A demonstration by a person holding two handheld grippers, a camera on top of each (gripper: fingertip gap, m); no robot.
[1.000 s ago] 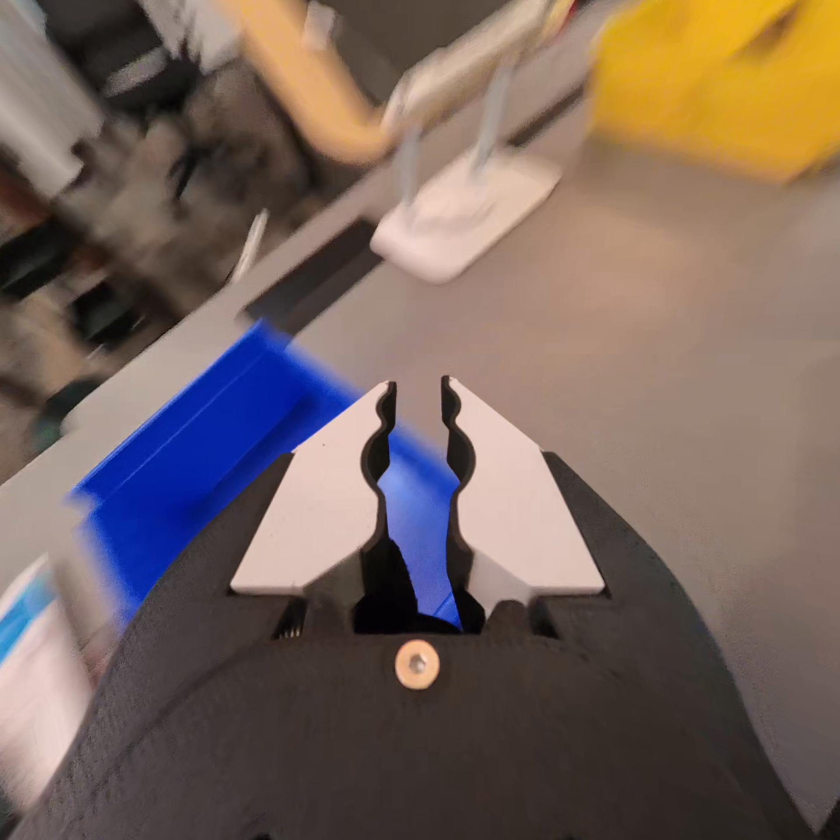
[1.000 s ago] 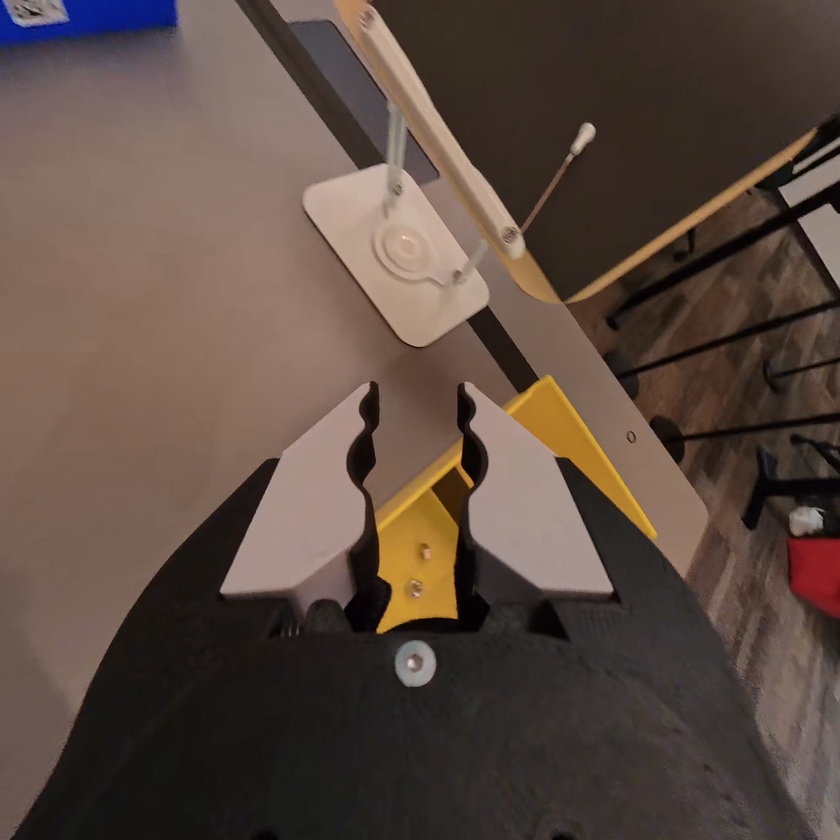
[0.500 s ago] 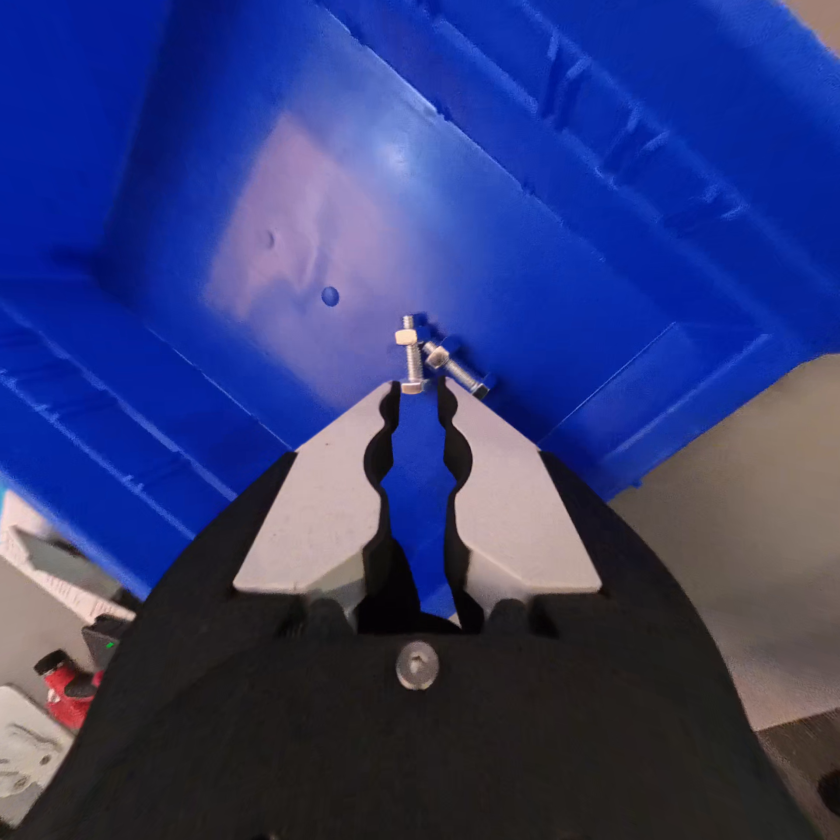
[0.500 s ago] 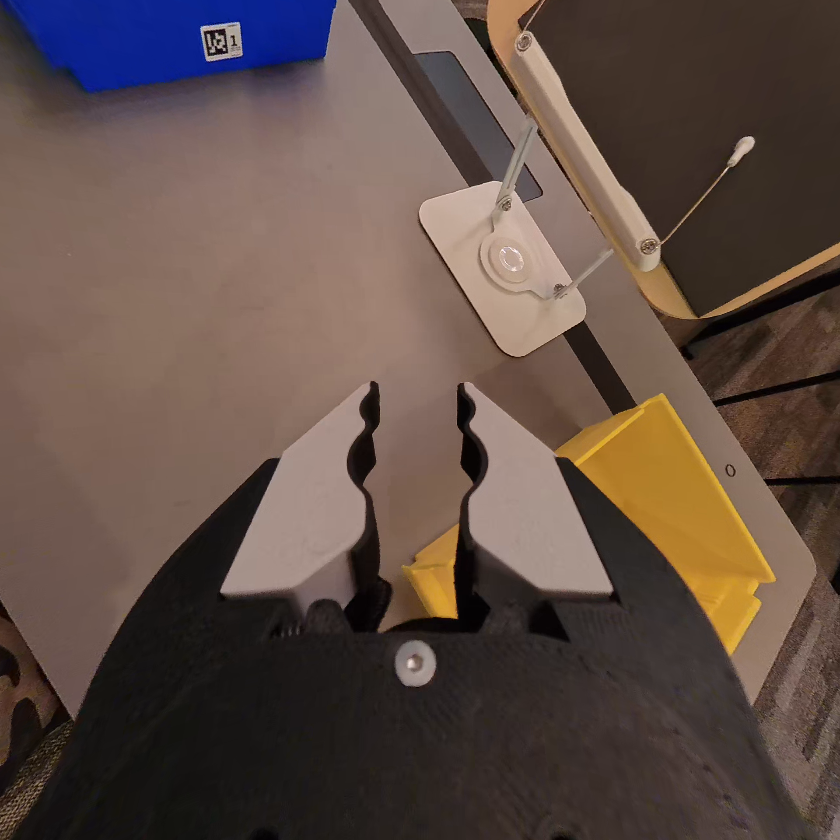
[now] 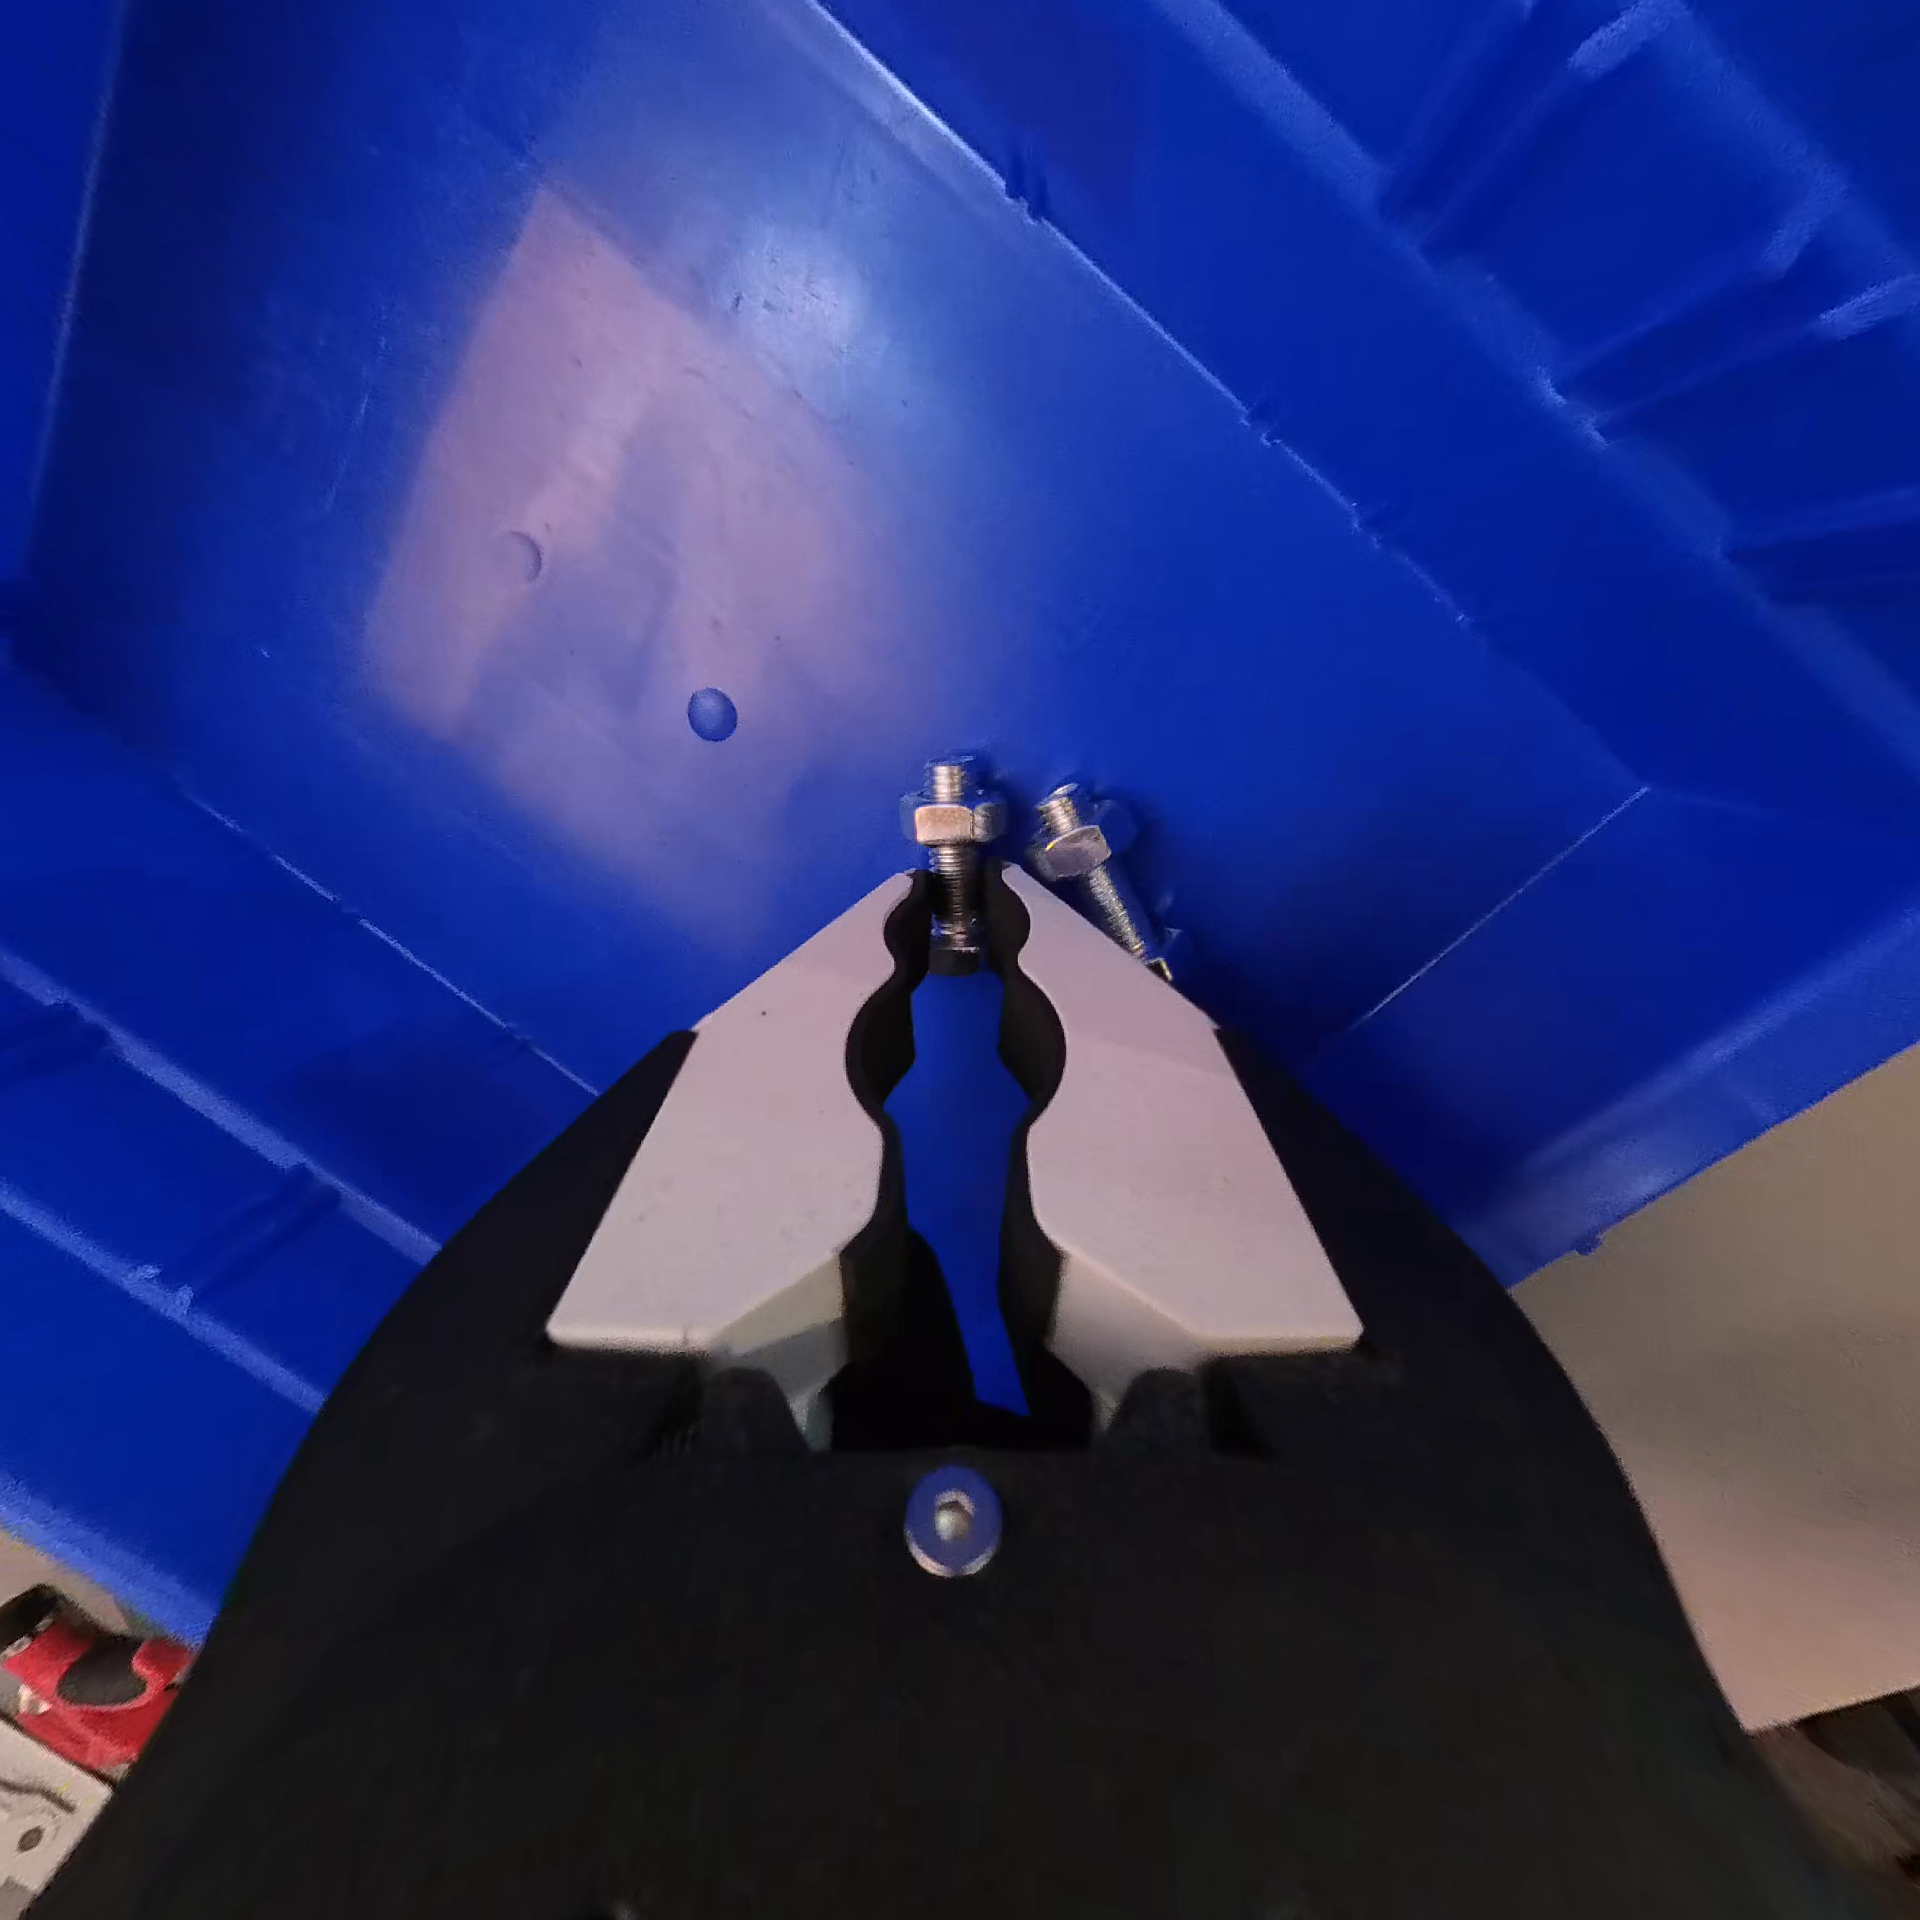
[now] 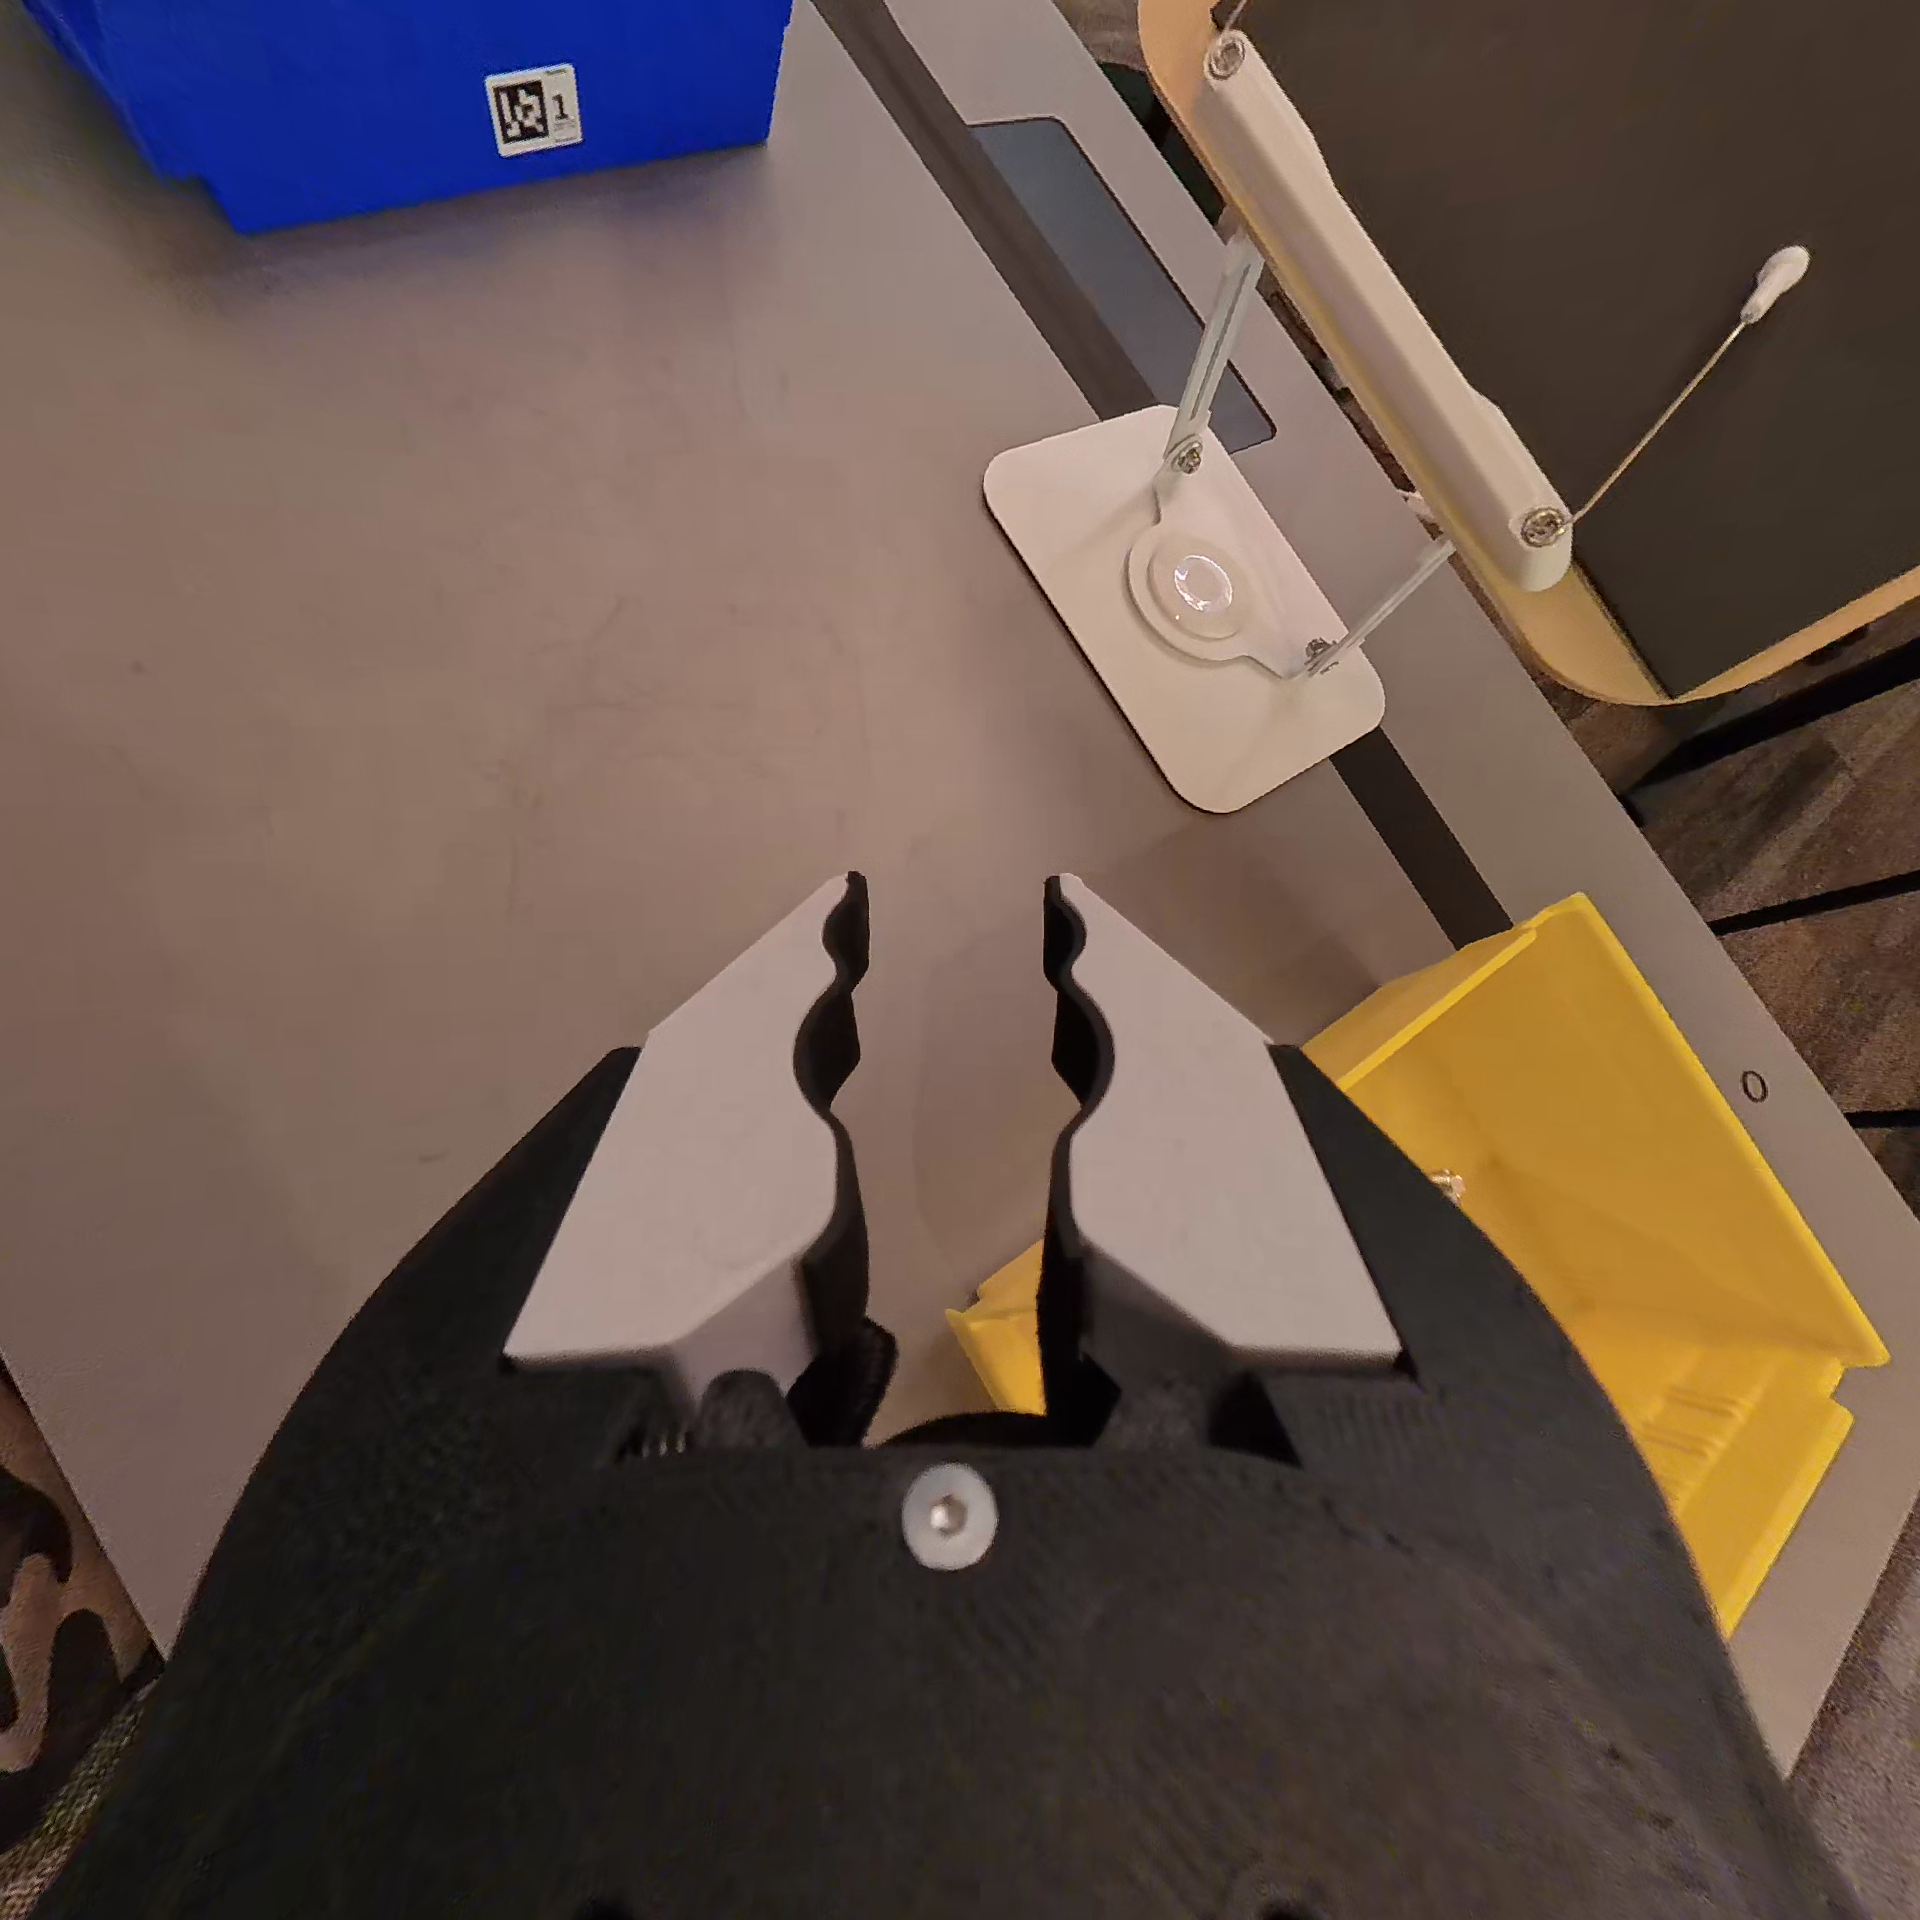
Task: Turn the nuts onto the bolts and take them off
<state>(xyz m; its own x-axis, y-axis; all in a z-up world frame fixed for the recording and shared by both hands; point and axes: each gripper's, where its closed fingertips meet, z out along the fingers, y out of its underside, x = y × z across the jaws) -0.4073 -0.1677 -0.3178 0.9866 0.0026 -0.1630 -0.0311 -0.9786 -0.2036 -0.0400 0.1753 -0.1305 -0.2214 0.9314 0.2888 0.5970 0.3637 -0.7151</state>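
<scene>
Left gripper (image 5: 954, 883) reaching a nutted bolt (image 5: 952, 873) in the blue bin (image 5: 1351, 468)

Its narrow-set jaws flank the shank without clearly clamping; a second bolt (image 5: 1091, 868) lies just beside. The right gripper (image 6: 954, 883) hangs open, empty, near the yellow bin (image 6: 1558, 1122). Unthreading looks not yet begun.

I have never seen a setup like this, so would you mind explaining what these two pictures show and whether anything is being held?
There is no robot here: a person carries a two-finger gripper in each hand, and a camera on each looks forward along its fingers.

The left wrist view looks down into a blue bin. The left gripper has its tips around the shank of a bolt carrying a nut; whether it is clamped yet is unclear. A second bolt with a nut lies just right of it.

The right wrist view looks over a grey table. The right gripper is open and empty. A yellow bin lies to its right, a white stand base ahead, and the same blue bin far left.
</scene>
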